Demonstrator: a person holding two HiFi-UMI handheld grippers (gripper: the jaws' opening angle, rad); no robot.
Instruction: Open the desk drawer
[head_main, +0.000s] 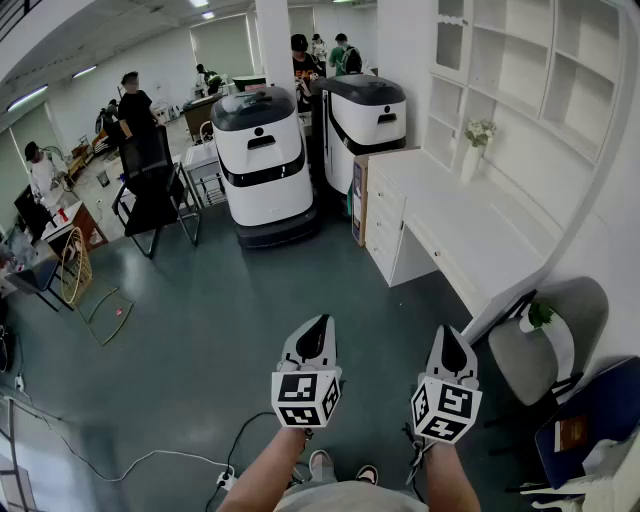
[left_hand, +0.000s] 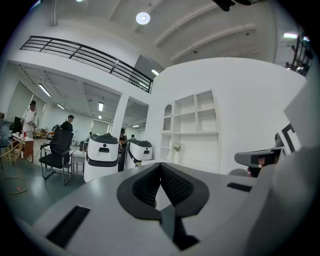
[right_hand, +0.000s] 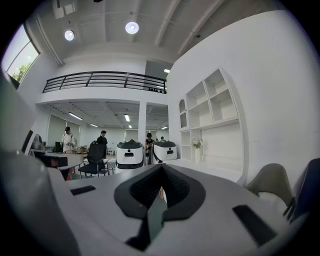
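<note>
The white desk (head_main: 470, 240) (against the wall) bears a flower vase (head_main: 470, 163).

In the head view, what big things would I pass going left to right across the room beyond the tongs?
A black office chair, first white-and-black machine, second white-and-black machine, white desk.

White desk drawers (head_main: 384, 218), all shut.

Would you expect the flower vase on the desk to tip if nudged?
Probably: the vase looks tall and narrow, with flowers topping it. It seems small, so perhaps light, and it looks ceramic, so likely fragile.
</note>
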